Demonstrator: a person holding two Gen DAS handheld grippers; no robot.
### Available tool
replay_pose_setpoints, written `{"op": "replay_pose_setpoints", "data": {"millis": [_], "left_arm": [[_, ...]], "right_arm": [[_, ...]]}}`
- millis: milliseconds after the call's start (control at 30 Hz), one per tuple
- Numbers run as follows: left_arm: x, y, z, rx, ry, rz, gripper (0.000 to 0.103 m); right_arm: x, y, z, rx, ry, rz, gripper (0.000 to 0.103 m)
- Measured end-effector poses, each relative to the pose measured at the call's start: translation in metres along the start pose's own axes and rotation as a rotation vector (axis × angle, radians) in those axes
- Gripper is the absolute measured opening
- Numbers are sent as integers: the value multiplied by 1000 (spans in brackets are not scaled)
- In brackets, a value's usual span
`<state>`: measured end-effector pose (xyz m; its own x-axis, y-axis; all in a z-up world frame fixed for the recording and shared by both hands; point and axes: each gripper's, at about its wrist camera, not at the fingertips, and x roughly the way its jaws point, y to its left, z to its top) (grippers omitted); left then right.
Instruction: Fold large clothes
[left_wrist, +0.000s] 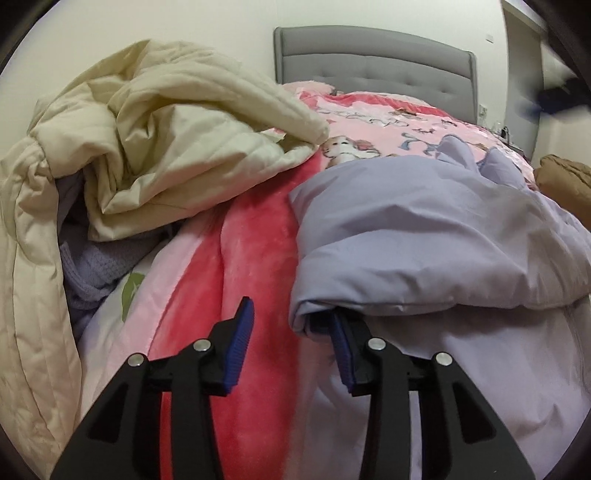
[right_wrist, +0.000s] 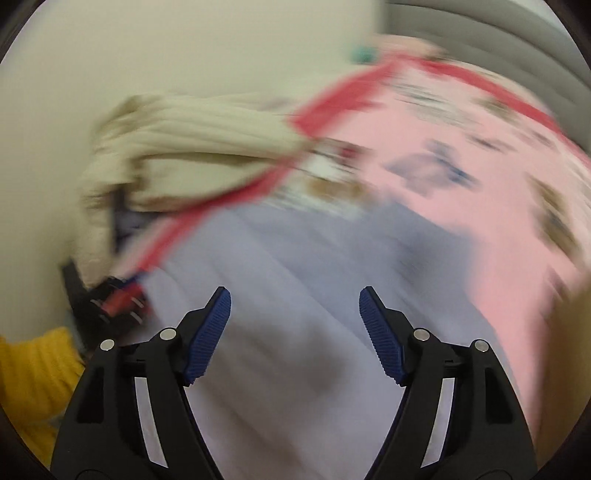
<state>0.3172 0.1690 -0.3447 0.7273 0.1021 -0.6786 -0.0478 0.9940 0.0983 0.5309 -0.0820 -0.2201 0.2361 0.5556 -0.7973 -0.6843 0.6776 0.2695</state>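
Now left gripper (left_wrist: 291, 332) agape beside lilac garment (left_wrist: 424, 236), right gripper (right_wrist: 295, 325) wide

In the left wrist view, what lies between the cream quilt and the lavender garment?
In the left wrist view, a strip of red plush blanket runs between the cream quilt and the lavender garment.

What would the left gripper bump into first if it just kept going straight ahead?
Probably the red-pink plush blanket lying right beyond the open left gripper, though the lavender garment already drapes over its right finger; depth is unclear.
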Motion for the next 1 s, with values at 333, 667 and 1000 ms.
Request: {"op": "replay_pose_setpoints", "data": {"millis": [333, 667, 1000], "left_arm": [[9, 0, -2, 7, 7, -16, 7], [24, 2, 2, -15, -1, -30, 5], [14, -2, -8, -47, -13, 8, 4]], "right_arm": [[205, 54, 82, -245, 410, 108, 41], [203, 57, 76, -240, 413, 138, 13], [200, 55, 81, -252, 264, -87, 1]]}}
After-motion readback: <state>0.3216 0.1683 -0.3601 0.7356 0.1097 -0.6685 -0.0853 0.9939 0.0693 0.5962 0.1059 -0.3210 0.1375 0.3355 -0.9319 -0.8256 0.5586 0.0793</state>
